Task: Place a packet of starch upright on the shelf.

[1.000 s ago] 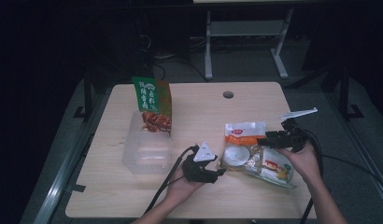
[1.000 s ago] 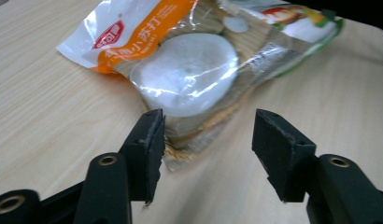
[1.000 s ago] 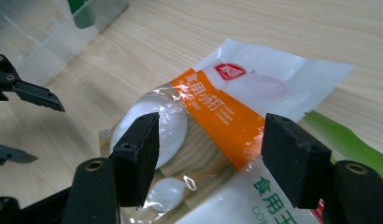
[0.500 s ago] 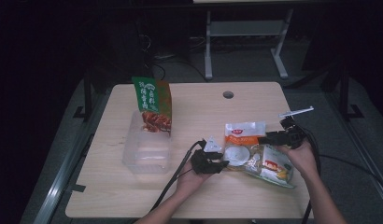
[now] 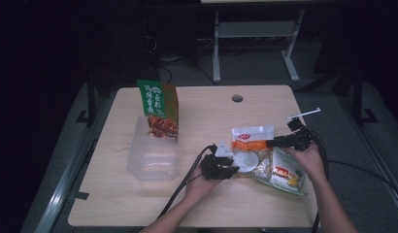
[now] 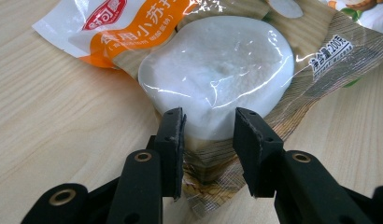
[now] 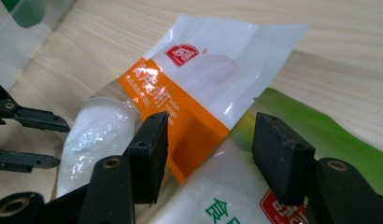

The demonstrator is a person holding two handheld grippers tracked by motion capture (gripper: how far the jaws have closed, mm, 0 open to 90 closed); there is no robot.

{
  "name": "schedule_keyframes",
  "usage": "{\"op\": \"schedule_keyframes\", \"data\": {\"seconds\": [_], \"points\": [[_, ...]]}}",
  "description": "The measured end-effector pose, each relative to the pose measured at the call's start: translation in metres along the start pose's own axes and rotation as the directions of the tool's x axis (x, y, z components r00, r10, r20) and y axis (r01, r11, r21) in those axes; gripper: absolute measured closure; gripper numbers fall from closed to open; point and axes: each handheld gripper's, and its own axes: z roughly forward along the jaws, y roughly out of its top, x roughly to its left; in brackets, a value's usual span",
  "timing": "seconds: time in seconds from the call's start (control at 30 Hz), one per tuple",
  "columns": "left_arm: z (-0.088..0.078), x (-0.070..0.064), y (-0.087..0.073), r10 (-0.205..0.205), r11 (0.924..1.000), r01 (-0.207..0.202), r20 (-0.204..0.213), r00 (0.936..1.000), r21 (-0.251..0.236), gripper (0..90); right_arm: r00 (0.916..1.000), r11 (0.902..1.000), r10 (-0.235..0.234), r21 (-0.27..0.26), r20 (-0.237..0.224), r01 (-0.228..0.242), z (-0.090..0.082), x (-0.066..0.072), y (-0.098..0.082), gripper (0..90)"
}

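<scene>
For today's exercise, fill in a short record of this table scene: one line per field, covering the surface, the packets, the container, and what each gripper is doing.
surface: light wooden table
orange-and-white packet: lying flat, white bulge showing through its clear film
green-edged packet: lying partly over the orange-and-white packet
green snack bag: standing at the far end of the clear plastic container
left gripper: jaws just been closing, astride the orange-and-white packet's near edge
right gripper: jaws just been closing, apart above both flat packets
</scene>
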Motion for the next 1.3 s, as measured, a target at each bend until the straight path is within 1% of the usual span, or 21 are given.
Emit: {"op": "schedule_keyframes", "data": {"seconds": [0.1,0.27,0.37,0.43,0.53,0.57,0.6,0.67,0.77,0.87,0.93,0.97,1.0,1.07,1.1,1.13,1.17,1.2,1.23,1.27,1.3], "points": [[0.0,0.0,0.0,0.0,1.0,0.0,0.0,1.0,-0.005,63.0,0.9998,0.9999,0.006,-0.012,-0.02,-0.006,0.001,-0.001,0.0,45.8],[0.001,0.0,0.0,0.001,1.0,-0.001,0.0,1.0,-0.001,62.8,0.9994,0.9996,-0.027,-0.006,-0.021,0.027,0.005,0.006,0.003,51.0],[0.001,0.0,0.0,0.004,1.0,-0.004,-0.001,1.0,0.001,62.8,0.9992,0.9998,-0.021,-0.006,-0.033,0.021,0.006,0.006,0.003,54.9],[0.001,0.0,0.0,0.006,1.0,-0.006,-0.001,1.0,0.001,62.7,0.9991,0.9998,-0.022,0.002,-0.037,0.022,0.008,0.007,0.003,60.7],[0.001,0.0,0.0,0.003,1.0,-0.003,-0.001,1.0,0.0,62.5,0.999,0.9994,-0.036,0.005,-0.026,0.036,0.008,0.008,0.003,69.4],[0.001,0.0,0.0,0.003,1.0,-0.003,-0.001,1.0,0.0,62.4,0.999,0.9994,-0.036,0.005,-0.026,0.036,0.008,0.008,0.003,69.4],[0.001,0.0,0.0,0.006,1.0,-0.006,0.0,1.0,0.002,62.1,0.9984,0.9987,-0.05,0.003,-0.025,0.05,0.007,0.009,0.004,75.7],[0.002,0.0,0.0,-0.006,1.0,0.006,0.001,1.0,0.002,61.1,0.9979,0.9986,-0.053,-0.003,-0.035,0.053,0.005,0.011,0.004,81.1],[0.001,0.001,-0.001,-0.006,0.9999,0.006,0.0,1.0,0.008,58.7,0.9955,0.9962,-0.087,-0.011,-0.037,0.087,0.003,0.016,0.004,88.5],[0.0,0.004,-0.001,-0.03,0.9995,0.03,0.004,0.9995,-0.001,53.4,0.9922,0.9925,-0.121,-0.02,-0.028,0.121,0.001,0.022,0.004,89.9],[0.0,0.004,-0.001,-0.032,0.9995,0.032,0.005,0.9995,-0.001,47.4,0.9911,0.9914,-0.129,-0.024,-0.032,0.129,0.0,0.024,0.004,90.0],[-0.001,0.006,-0.001,-0.043,0.999,0.043,-0.003,0.999,-0.01,44.6,0.9882,0.9881,-0.149,-0.042,-0.033,0.148,-0.004,0.028,0.003,90.0],[-0.001,0.007,-0.001,-0.053,0.9985,0.053,-0.001,0.9986,-0.014,42.7,0.9868,0.9864,-0.158,-0.052,-0.037,0.156,-0.006,0.03,0.003,90.0],[-0.001,0.009,-0.001,-0.092,0.9953,0.092,0.013,0.9957,-0.03,36.4,0.9831,0.9814,-0.175,-0.088,-0.053,0.17,-0.012,0.035,0.003,90.0],[-0.001,0.009,-0.001,-0.092,0.9953,0.092,0.013,0.9957,-0.03,35.0,0.9831,0.9814,-0.175,-0.088,-0.053,0.17,-0.012,0.035,0.003,90.0],[-0.001,0.011,-0.001,-0.115,0.9924,0.117,0.038,0.9926,-0.039,33.9,0.9741,0.9703,-0.218,-0.122,-0.063,0.209,-0.017,0.04,0.002,90.0],[-0.001,0.012,-0.001,-0.131,0.9899,0.133,0.048,0.9902,-0.047,31.6,0.9704,0.9658,-0.233,-0.131,-0.063,0.224,-0.02,0.043,0.001,90.0],[-0.001,0.012,-0.001,-0.131,0.9899,0.133,0.048,0.9902,-0.047,29.5,0.9704,0.9658,-0.233,-0.131,-0.063,0.224,-0.02,0.043,0.001,90.0],[-0.001,0.015,-0.001,-0.159,0.9847,0.163,0.067,0.9849,-0.06,28.8,0.961,0.9546,-0.266,-0.158,-0.074,0.253,-0.025,0.048,0.0,90.0],[-0.001,0.016,-0.001,-0.17,0.9825,0.175,0.077,0.9825,-0.065,28.0,0.9566,0.9493,-0.281,-0.168,-0.077,0.265,-0.028,0.051,-0.001,90.0],[-0.001,0.016,-0.001,-0.17,0.9825,0.175,0.077,0.9825,-0.065,27.0,0.9566,0.9493,-0.281,-0.168,-0.077,0.265,-0.028,0.051,-0.001,90.0]]}}
